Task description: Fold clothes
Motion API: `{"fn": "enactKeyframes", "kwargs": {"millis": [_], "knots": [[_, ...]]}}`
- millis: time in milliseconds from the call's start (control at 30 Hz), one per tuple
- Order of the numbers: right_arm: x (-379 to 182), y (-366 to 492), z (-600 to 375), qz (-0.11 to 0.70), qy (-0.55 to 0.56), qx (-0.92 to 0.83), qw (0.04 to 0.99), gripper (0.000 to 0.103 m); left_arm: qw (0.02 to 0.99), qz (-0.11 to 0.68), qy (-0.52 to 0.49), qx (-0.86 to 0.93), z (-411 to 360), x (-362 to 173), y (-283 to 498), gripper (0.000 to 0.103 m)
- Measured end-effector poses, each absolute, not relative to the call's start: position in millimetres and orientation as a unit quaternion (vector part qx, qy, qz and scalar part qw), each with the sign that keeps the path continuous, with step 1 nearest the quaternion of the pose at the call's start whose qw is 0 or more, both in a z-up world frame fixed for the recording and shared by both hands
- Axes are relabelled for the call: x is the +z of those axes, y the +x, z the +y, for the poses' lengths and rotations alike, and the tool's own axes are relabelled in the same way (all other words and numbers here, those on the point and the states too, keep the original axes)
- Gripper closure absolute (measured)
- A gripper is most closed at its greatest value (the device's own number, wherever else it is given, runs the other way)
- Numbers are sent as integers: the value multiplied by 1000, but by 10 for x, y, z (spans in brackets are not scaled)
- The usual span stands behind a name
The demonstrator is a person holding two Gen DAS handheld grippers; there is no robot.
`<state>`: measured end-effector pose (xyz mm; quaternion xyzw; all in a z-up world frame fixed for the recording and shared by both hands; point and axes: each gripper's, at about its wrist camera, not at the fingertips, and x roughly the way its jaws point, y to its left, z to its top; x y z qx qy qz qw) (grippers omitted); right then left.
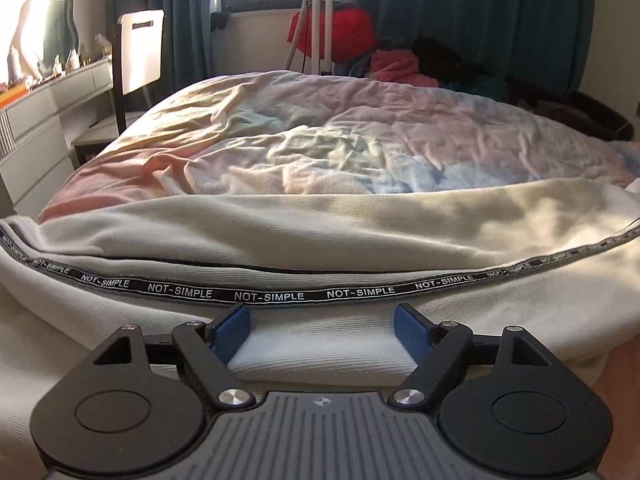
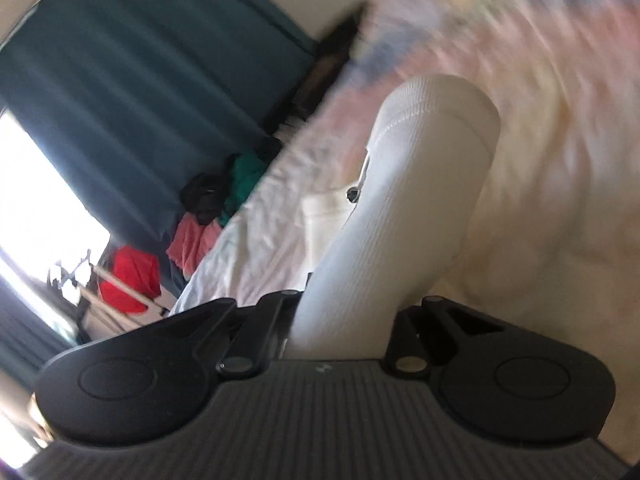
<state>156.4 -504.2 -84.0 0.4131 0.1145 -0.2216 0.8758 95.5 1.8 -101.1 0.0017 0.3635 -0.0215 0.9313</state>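
A white ribbed garment (image 1: 320,240) lies spread across the near end of the bed, with a black "NOT-SIMPLE" tape (image 1: 276,296) running along its edge. My left gripper (image 1: 322,320) is open just above this cloth, its blue pads (image 1: 232,334) wide apart and a flat strip of the fabric lying between them. In the tilted, blurred right wrist view, my right gripper (image 2: 340,320) is shut on a rolled fold of the white garment (image 2: 420,160), which rises from between the jaws. The cloth hides the fingertips.
A crumpled pastel bed cover (image 1: 320,132) fills the bed beyond the garment. A white-backed chair (image 1: 140,52) and drawer unit (image 1: 40,140) stand at the left. A red bag (image 1: 340,32) and a pile of clothes (image 1: 400,66) sit past the bed by dark teal curtains (image 2: 120,80).
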Motion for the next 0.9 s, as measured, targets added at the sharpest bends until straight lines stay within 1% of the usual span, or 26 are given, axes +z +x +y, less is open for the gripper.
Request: {"fn": "enactKeyframes", "kwargs": {"millis": [267, 400, 533, 667, 767, 833, 900], "knots": [[-244, 1336, -4088, 52, 218, -139, 965, 91, 934, 358, -5, -15, 96, -888, 964, 21], [53, 1221, -3610, 19, 115, -94, 989, 91, 941, 336, -46, 5, 352, -718, 926, 21], [59, 1241, -3501, 21, 165, -86, 982, 91, 936, 321, -130, 65, 898, -556, 859, 21], [-11, 1271, -3772, 31, 230, -136, 963, 91, 906, 315, -239, 153, 1632, -473, 724, 21], [-106, 1252, -4211, 45, 317, -186, 929, 91, 869, 312, -336, 185, 2155, -516, 634, 22], [-235, 1301, -4578, 66, 403, -217, 886, 91, 851, 318, -380, 173, 2355, -565, 670, 22], [-455, 1310, -4932, 97, 463, -238, 848, 91, 852, 320, -379, 166, 2422, -561, 761, 22]]}}
